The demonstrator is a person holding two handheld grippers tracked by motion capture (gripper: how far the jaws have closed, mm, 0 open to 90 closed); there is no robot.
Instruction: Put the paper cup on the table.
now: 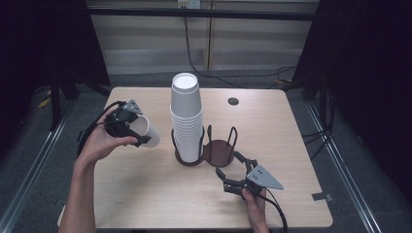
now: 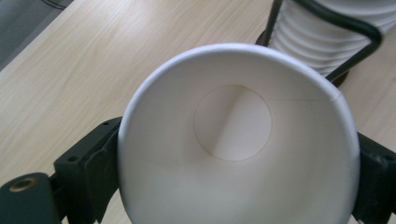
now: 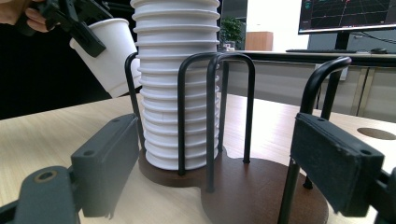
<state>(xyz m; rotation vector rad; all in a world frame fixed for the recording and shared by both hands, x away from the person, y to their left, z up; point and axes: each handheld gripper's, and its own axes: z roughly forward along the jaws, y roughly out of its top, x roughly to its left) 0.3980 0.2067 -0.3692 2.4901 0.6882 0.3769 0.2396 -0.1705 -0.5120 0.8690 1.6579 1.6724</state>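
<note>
My left gripper (image 1: 138,135) is shut on a white paper cup (image 1: 147,130), held tilted above the table's left side, left of the stack. In the left gripper view the cup's open mouth (image 2: 233,140) faces the camera with a black jaw pressed on each side. A tall stack of white cups (image 1: 186,116) stands in the left slot of a dark wooden holder (image 1: 218,151) with black wire rails. The holder's right slot (image 3: 261,186) holds nothing. My right gripper (image 1: 229,175) rests low just in front of that slot, jaws open, nothing between them.
The light wooden table (image 1: 145,194) has a round cable hole (image 1: 233,101) at the back right. Cables run over the floor behind it. Metal floor rails flank both sides. A monitor (image 3: 348,14) stands on a far desk.
</note>
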